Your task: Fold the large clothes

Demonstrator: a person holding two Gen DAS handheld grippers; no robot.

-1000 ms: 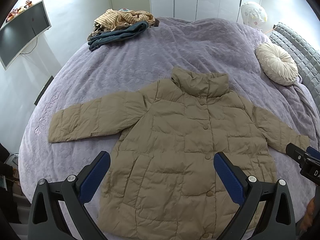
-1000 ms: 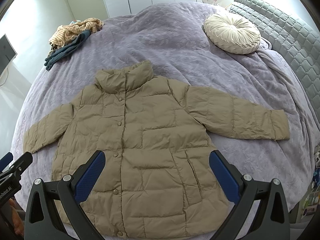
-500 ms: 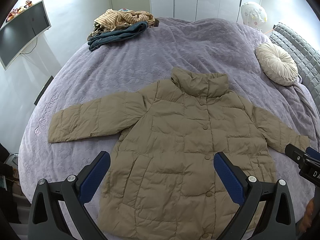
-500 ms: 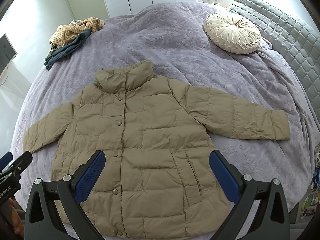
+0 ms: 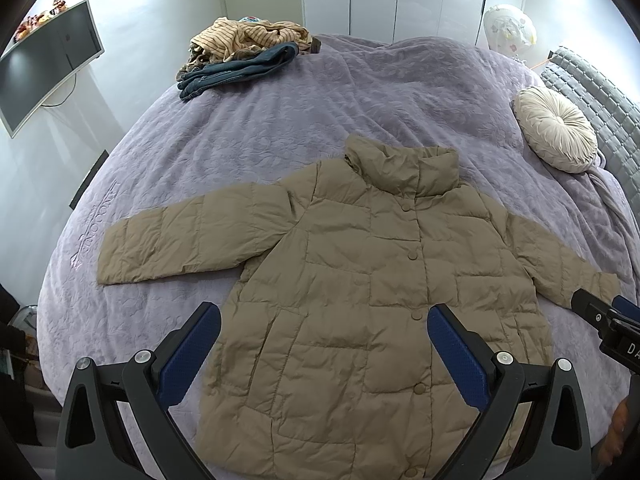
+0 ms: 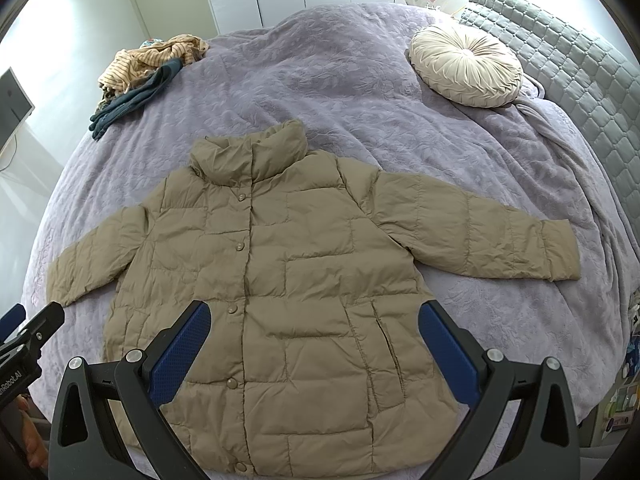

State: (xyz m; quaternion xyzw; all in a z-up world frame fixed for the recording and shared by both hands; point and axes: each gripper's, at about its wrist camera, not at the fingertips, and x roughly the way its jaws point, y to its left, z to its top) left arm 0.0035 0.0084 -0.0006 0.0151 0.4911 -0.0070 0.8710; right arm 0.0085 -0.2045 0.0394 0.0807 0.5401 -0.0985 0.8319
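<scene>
A tan quilted puffer jacket (image 5: 360,280) (image 6: 280,272) lies flat, buttoned and front up, on a lilac bedspread (image 5: 320,112) (image 6: 340,92), both sleeves spread out sideways and the collar pointing away. My left gripper (image 5: 324,344) hovers open above the jacket's lower left part, nothing between its blue pads. My right gripper (image 6: 314,340) hangs open over the lower right part, also holding nothing. Each gripper shows at the edge of the other's view, by a sleeve cuff.
A heap of striped and dark blue clothes (image 5: 244,56) (image 6: 140,76) lies at the bed's far left. A round cream cushion (image 5: 556,132) (image 6: 468,68) rests far right by the grey quilted headboard (image 6: 580,80). A monitor (image 5: 48,60) hangs on the left wall.
</scene>
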